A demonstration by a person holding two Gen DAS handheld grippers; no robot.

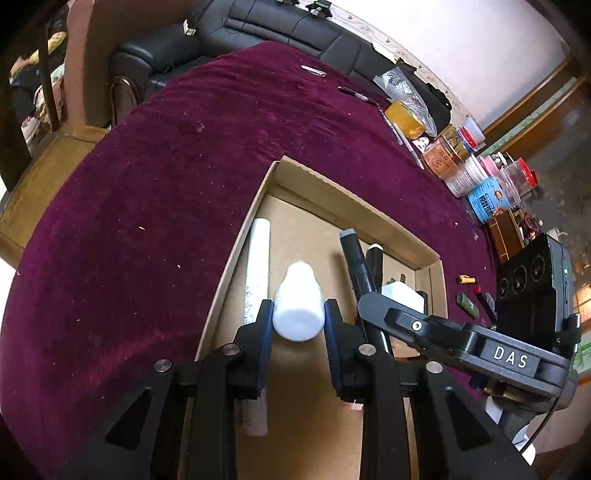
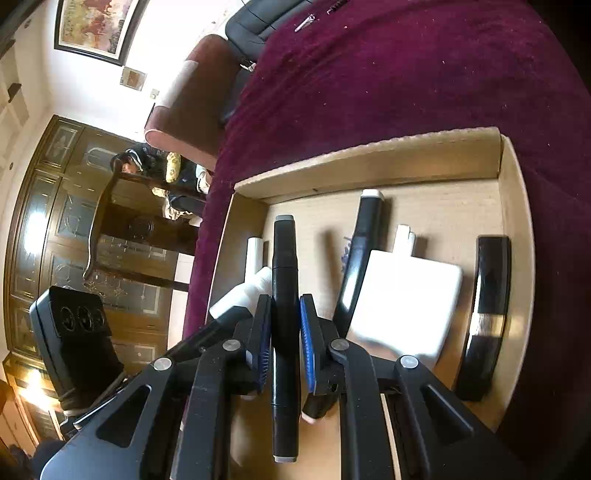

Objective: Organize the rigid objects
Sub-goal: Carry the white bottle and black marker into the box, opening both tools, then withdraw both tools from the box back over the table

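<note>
An open cardboard box (image 1: 332, 192) (image 2: 369, 155) lies on the maroon cloth. My left gripper (image 1: 298, 305) is shut on a small white bottle (image 1: 297, 288) just above the box floor. The same bottle (image 2: 243, 291) shows at the left in the right wrist view. My right gripper (image 2: 285, 299) is shut on a black marker (image 2: 284, 251) with grey ends, held lengthwise over the box. Inside the box lie a white tube (image 1: 258, 258), a second black marker (image 2: 364, 240), a white charger (image 2: 406, 302) and a black bar with a silver band (image 2: 487, 295).
Jars and tubs (image 1: 461, 162) crowd the cloth's right edge, beside a yellow block (image 1: 404, 118). Pens (image 1: 354, 94) and a metal clip (image 1: 312, 70) lie on the far cloth. A green lighter (image 1: 467, 304) lies right of the box. A black sofa (image 1: 258, 29) stands behind.
</note>
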